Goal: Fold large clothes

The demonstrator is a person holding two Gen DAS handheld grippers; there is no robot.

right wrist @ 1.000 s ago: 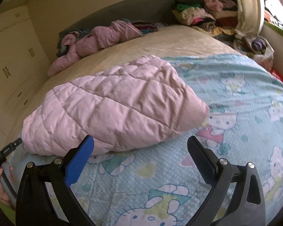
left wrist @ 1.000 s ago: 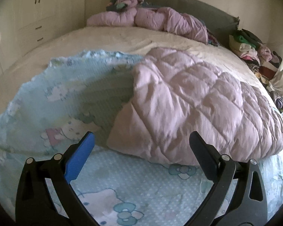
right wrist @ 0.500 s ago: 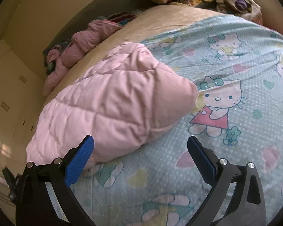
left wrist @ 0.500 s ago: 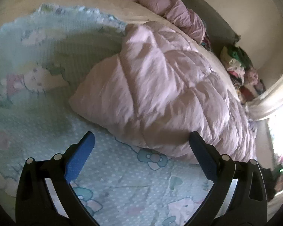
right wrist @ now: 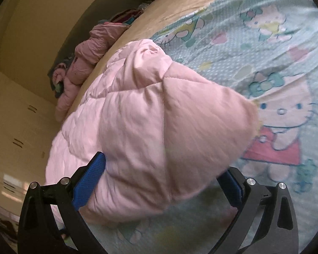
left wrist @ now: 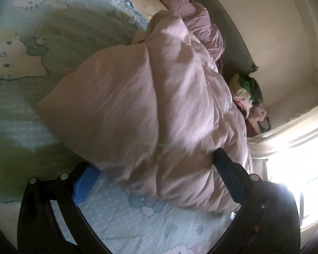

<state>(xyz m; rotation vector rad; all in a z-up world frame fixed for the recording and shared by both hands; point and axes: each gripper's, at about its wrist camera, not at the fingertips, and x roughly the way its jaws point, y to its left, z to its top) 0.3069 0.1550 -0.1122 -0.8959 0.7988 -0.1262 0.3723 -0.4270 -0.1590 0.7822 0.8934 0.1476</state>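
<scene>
Left hand-held gripper (left wrist: 154, 165) spread wide, straddling the near edge of the pink quilted jacket (left wrist: 150, 105); right hand-held gripper (right wrist: 161, 169) likewise agape around the opposite end (right wrist: 159, 122), nothing pinched. Jacket lying bunched on the cartoon-print sheet (right wrist: 265, 63) atop the bed. Likely mid-approach for a grasp; next, closing on both edges before lifting to fold.

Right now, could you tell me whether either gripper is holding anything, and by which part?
Nothing is held yet: both the left gripper and right gripper are open, straddling the pink quilted jacket's near edge.
</scene>
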